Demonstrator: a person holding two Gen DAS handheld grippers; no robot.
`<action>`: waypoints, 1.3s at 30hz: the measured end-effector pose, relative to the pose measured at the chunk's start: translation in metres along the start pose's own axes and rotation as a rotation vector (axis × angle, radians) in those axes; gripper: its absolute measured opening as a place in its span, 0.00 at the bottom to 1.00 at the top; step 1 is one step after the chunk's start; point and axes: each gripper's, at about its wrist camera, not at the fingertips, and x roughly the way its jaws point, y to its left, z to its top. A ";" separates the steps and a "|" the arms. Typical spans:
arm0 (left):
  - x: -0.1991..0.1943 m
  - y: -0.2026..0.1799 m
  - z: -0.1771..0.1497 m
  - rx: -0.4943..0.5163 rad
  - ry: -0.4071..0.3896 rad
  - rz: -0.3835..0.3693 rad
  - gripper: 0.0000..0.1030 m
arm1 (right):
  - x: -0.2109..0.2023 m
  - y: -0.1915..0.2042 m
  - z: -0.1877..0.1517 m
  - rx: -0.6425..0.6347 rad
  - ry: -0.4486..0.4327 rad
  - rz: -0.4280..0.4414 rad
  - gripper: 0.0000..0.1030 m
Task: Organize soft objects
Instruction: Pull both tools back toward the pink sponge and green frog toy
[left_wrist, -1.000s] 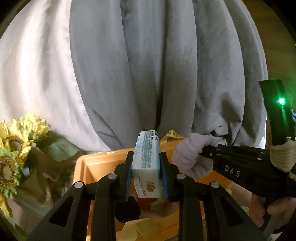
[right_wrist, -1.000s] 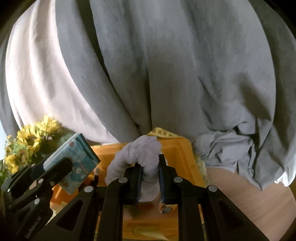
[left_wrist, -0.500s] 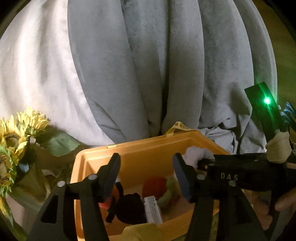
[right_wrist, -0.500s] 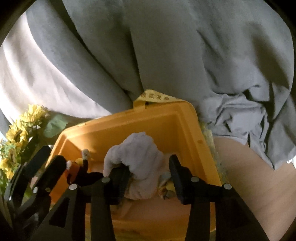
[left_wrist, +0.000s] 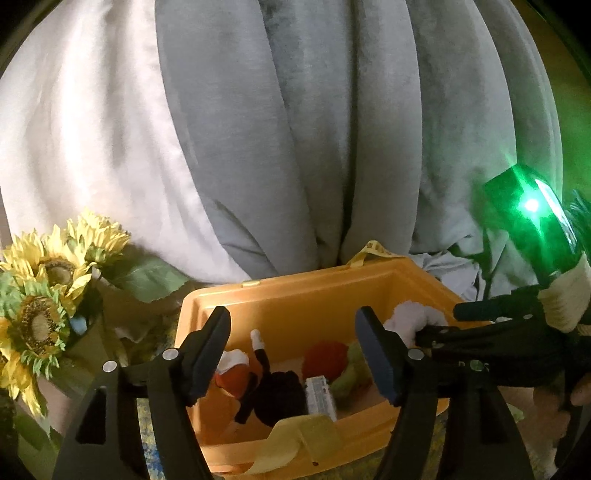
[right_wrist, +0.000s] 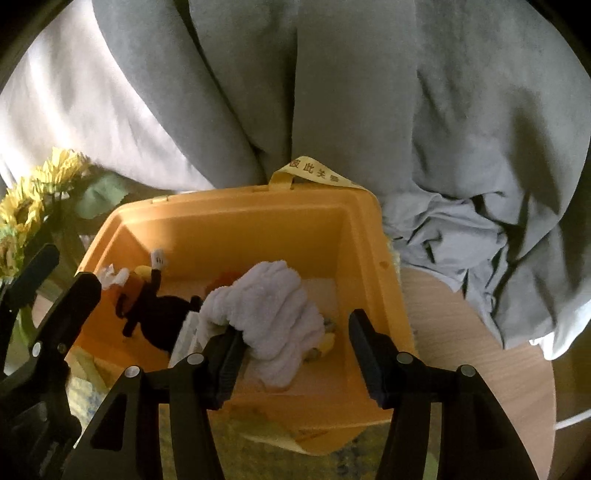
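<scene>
While both grippers gape, towel (right_wrist: 273, 310) fills bin (right_wrist: 236, 210).

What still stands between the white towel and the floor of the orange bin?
Nothing visible does. The white towel already lies inside the orange bin, beside the black plush toy. The right gripper has just been opening its jaws; the towel sits by the left one, unclamped. The left gripper is open and empty.

Grey curtain (left_wrist: 314, 147) behind — wooden tabletop (right_wrist: 480, 369), perhaps.
</scene>
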 end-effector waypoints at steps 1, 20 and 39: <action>-0.001 0.000 0.000 -0.002 0.001 0.000 0.68 | 0.000 0.000 0.001 -0.010 0.008 -0.009 0.55; -0.017 0.002 0.002 -0.017 0.025 0.015 0.78 | -0.023 0.000 -0.009 -0.040 0.036 -0.055 0.55; -0.096 -0.016 0.003 0.000 -0.030 -0.018 0.82 | -0.122 -0.002 -0.066 0.092 -0.220 -0.104 0.55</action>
